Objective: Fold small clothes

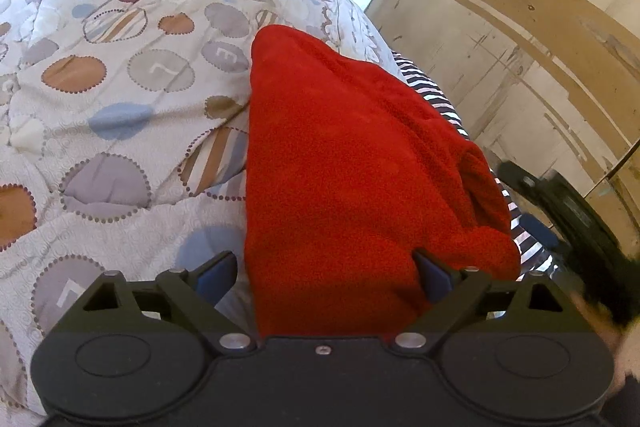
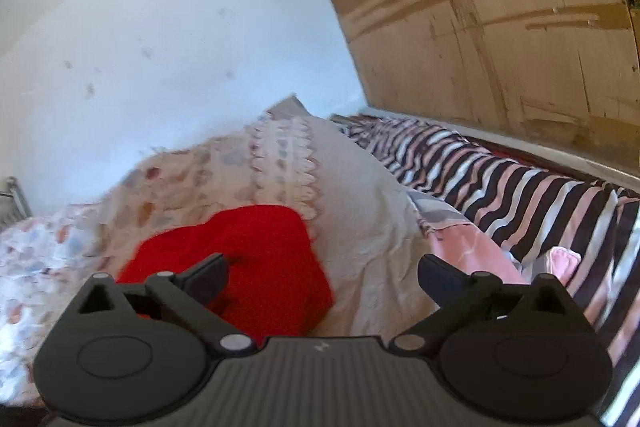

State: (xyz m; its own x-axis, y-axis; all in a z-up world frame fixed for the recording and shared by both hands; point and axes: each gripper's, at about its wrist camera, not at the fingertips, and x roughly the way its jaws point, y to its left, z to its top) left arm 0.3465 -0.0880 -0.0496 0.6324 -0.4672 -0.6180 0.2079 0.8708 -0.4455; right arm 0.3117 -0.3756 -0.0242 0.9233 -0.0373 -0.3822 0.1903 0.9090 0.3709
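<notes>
A red fleece garment point(image 1: 352, 147) lies folded in a long thick bundle on the dotted quilt point(image 1: 120, 87), close to the bed's right side. My left gripper point(image 1: 324, 273) stands open just over its near end; the left finger is off the cloth and the right finger sits at its edge. In the right wrist view the same red garment point(image 2: 256, 247) lies low and to the left, behind the left finger. My right gripper point(image 2: 324, 277) is open wide with nothing between its fingers. It also shows as a dark blur point(image 1: 568, 211) beside the garment's right edge.
A striped sheet point(image 2: 520, 195) runs along the bed's right side beside a worn wooden wardrobe point(image 2: 480, 27). A pink cloth point(image 2: 472, 247) lies near the right finger. A pale wall point(image 2: 160, 27) stands behind the bed, and a metal frame point(image 2: 12, 199) shows at far left.
</notes>
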